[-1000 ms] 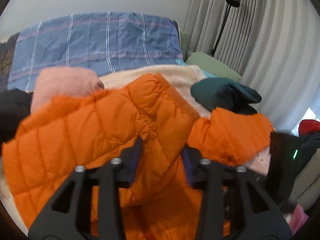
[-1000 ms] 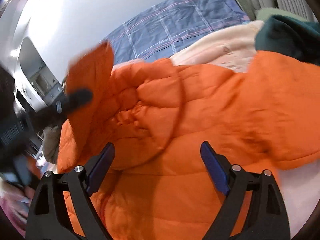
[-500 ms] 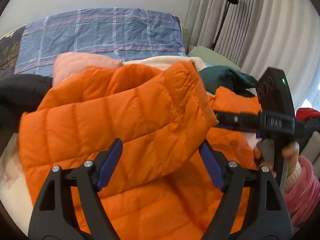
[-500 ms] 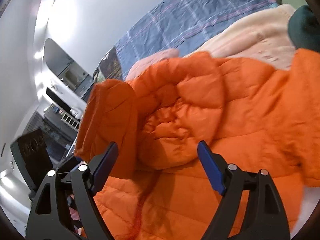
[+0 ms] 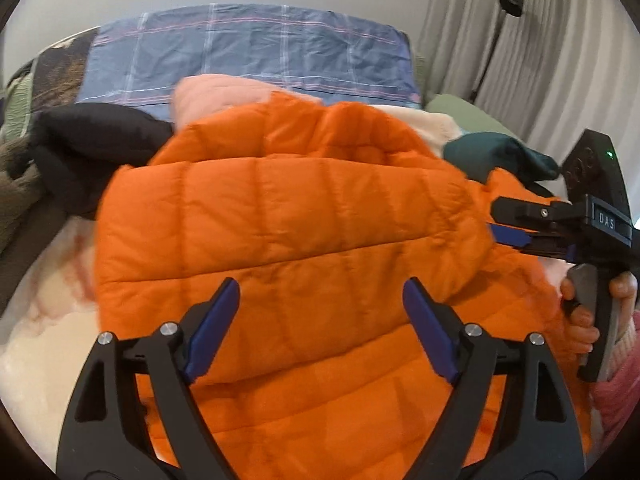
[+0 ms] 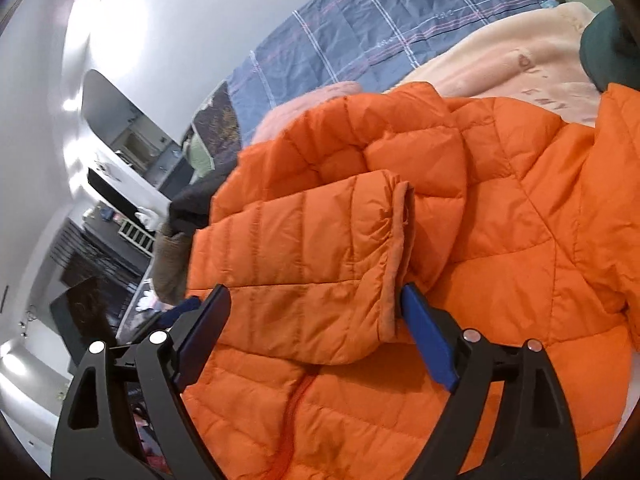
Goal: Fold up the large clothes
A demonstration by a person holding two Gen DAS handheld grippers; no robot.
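Orange jacket (image 6: 500, 216) sleeve edge between spread right tongs (image 6: 316, 320), untouched

orange jacket (image 5: 288, 216) ahead, clothes crowding behind

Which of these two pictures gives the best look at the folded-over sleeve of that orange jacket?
The right wrist view. There the sleeve lies across the orange jacket with its cuff edge and quilting sharp, just ahead of the open right gripper. The left wrist view shows it only as a broad blurred panel, cuff not distinguishable.
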